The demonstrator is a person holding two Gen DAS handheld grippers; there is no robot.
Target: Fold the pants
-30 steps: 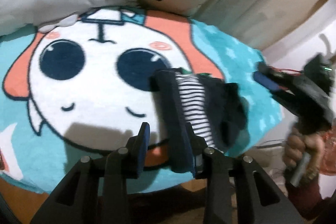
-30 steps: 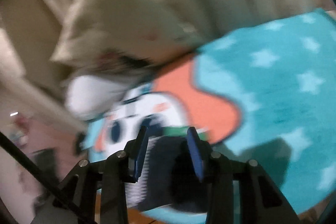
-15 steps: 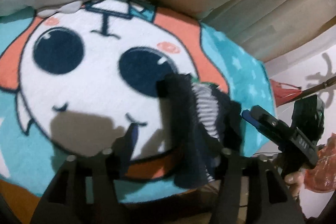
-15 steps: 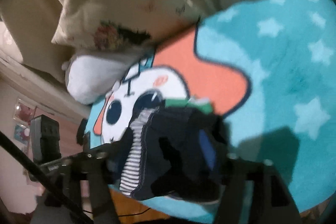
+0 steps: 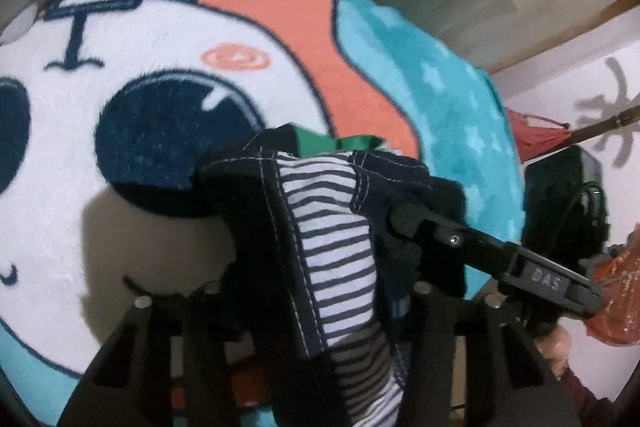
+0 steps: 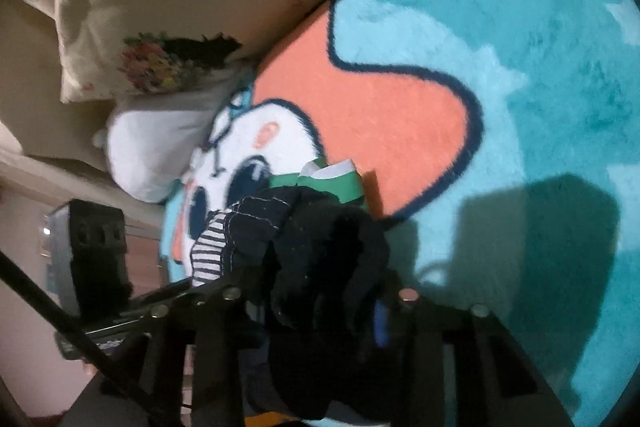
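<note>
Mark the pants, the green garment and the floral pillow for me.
pants (image 5: pixel 328 251), left wrist view, striped lining
green garment (image 6: pixel 340 183), right wrist view, folded green-and-white edge
floral pillow (image 6: pixel 160 7), right wrist view, cream face above the flowers

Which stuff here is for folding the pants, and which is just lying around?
For the job:
- dark pants with striped lining
- left gripper
- right gripper
- cartoon rug they lie on

Just lying around:
- flowered pillow
- white pillow
- green and white cloth, tucked behind the pants
</note>
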